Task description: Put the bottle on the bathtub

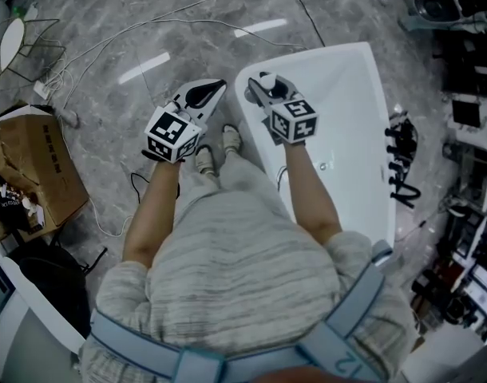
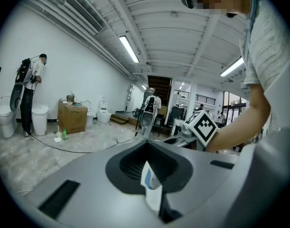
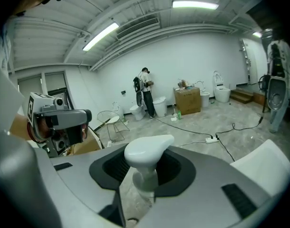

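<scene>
bare workshop hall with strip lights [image 3: 195, 4]: white bathtub [image 1: 349, 106], toilets [image 3: 221, 93], cardboard box [image 1: 41, 166], grey marble floor [image 1: 140, 42]

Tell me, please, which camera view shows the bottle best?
The right gripper view: the bottle, with its white pump head, stands close up between the right tongs. The head view shows only its small white top; the left gripper view doesn't show it clearly.

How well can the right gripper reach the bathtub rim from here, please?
Probably yes: the right gripper, holding the bottle, hangs right by the bathtub rim, and nothing shows between them.
</scene>
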`<state>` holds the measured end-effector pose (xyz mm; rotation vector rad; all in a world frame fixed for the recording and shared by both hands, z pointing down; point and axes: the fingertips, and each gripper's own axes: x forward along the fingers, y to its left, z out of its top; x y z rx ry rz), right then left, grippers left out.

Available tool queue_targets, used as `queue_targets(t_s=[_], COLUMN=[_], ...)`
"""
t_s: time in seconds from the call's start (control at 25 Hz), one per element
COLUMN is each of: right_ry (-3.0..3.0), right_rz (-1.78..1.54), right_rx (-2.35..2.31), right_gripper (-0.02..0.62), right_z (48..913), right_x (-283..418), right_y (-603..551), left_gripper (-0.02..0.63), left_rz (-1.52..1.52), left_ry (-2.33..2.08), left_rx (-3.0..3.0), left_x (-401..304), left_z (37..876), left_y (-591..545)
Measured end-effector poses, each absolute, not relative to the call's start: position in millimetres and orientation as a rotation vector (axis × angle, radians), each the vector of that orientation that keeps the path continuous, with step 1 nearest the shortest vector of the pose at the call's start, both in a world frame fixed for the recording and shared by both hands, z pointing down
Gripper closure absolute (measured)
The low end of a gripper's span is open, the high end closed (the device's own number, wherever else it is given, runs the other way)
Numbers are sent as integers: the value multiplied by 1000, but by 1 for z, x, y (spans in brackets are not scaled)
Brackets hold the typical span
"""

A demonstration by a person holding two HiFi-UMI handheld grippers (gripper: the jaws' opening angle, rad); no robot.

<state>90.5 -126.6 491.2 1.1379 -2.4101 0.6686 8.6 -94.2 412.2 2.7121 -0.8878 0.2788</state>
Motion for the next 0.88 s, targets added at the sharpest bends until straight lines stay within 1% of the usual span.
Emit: queue_targets(t_s=[0.44,0.88], right_ry=[-2285,-2357], right_rz=[750,812], right_rx=[1047,1080], right_gripper=[457,457], right_z=[576,618], right_x=[98,82], right_y=[-162,-188], left_gripper=[603,603], left_rz=[313,347], left_ry=[-938,-914], left_rx=[2674,2573], left_x=[1,4], left_z=[416,468], left_y=[-121,-137])
